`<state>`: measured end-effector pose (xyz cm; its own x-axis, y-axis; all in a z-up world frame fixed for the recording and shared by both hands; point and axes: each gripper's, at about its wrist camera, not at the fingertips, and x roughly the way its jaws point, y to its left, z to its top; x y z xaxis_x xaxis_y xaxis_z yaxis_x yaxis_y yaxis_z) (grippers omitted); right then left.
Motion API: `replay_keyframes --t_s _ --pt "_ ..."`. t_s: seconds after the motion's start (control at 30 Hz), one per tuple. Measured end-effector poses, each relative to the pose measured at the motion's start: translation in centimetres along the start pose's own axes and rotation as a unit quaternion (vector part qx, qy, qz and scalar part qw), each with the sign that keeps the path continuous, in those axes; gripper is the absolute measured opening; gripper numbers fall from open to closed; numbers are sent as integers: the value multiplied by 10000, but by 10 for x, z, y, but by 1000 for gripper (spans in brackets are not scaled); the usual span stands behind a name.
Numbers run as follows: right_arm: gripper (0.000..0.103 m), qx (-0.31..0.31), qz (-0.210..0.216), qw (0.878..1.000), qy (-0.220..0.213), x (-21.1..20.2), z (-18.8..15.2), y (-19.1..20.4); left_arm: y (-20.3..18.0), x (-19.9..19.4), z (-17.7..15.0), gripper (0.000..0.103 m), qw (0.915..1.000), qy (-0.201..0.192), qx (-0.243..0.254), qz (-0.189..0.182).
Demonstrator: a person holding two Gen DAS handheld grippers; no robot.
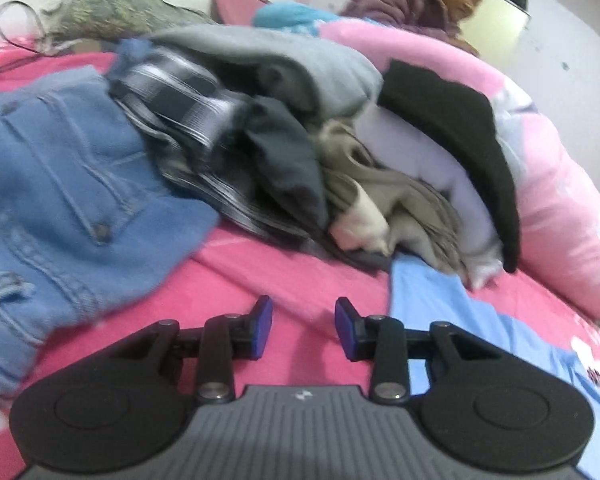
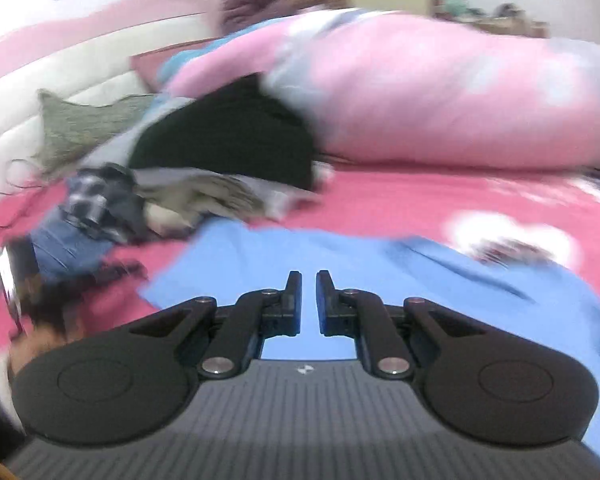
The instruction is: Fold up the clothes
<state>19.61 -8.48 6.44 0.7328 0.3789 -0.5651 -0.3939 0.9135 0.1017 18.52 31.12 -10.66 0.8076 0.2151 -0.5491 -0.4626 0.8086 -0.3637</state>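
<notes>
Light-blue garment (image 2: 380, 280) is lying spread flat on the pink bed sheet (image 2: 420, 196), directly under and ahead of the right gripper (image 2: 309, 300); in the left view its edge (image 1: 440, 300) is showing just right of the left gripper (image 1: 303, 328). Right fingers (image 2: 294, 300) are sitting nearly together with only a thin slit between them, nothing pinched, blue cloth showing through the gap below. Left fingers (image 1: 262, 326) are standing partly open over bare pink sheet, holding nothing. Behind the blue piece an unfolded heap is sitting: denim jeans (image 1: 60, 184) at left, a plaid shirt (image 1: 188, 128), a grey top (image 1: 268, 60), a dark grey piece (image 1: 284, 160), beige cloth (image 1: 400, 196) and a black garment (image 1: 460, 128), all leaning against a rolled pink duvet (image 1: 560, 200). A person in a purple jacket (image 1: 400, 0) is sitting beyond the duvet. Right view is heavily motion-smeared, so exact hem and sleeve positions are hard to read. Judgement: the fold is looking barely started, with the blue garment flat and neither gripper gripping. Risks from here: nearly closed right fingers could slide over the fabric and miss the edge; a pinch could be catching the sheet along with the cloth; the jeans' hem is lying close to the left gripper and could be getting dragged; fast motion could be wrinkling the flat layout.
</notes>
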Motion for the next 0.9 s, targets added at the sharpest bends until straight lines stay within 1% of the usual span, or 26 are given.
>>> replay_keyframes --t_s 0.1,0.17,0.23,0.27,0.33,0.43,0.5,0.53,0.57,0.6,0.63,0.7,0.8,0.83,0.9 --pt "8 281 -569 9976 -266 -57 -24 -39 -3 -9 -1 43 9994 -318 32 111" --pt "8 362 -857 9948 -420 -93 -40 -60 -6 -18 -2 44 9982 -546 80 221" --pt "8 331 -1115 9922 -453 -116 -50 -76 -10 -30 -1 46 9964 -763 167 340" --pt "8 329 -1192 9913 -450 -125 -53 -85 -16 -38 0 47 9953 -840 298 368" --pt "8 323 -1278 9901 -487 -133 -55 -102 -31 -56 1 49 9930 -976 601 285" --pt "8 381 -1313 9890 -570 -125 -52 -129 -67 -75 3 55 9898 -854 1133 -90" --pt "8 497 -1197 9898 -598 -107 -49 -144 -101 -82 4 59 9863 -559 1469 -493" --pt "8 524 -1120 9906 -591 -96 -48 -150 -119 -81 3 60 9840 -389 1600 -683" --pt "8 531 -1034 9916 -572 -85 -47 -156 -138 -77 1 63 9816 -218 1694 -850" --pt "8 538 -948 9925 -553 -73 -46 -162 -157 -72 -1 66 9785 -52 1800 -1009" --pt "8 509 -879 9935 -512 -60 -46 -167 -177 -66 -6 67 9740 99 1954 -1144" --pt "8 409 -815 9950 -412 -38 -42 -176 -217 -49 -23 68 9628 344 2281 -1408" --pt "8 274 -759 9963 -282 -5 -34 -190 -270 -17 -58 67 9446 513 2772 -1681" --pt "8 236 -744 9967 -242 6 -31 -193 -280 -8 -70 66 9415 540 2854 -1711" --pt "8 123 -674 9975 -143 29 -25 -198 -292 13 -87 65 9418 596 2778 -1799"
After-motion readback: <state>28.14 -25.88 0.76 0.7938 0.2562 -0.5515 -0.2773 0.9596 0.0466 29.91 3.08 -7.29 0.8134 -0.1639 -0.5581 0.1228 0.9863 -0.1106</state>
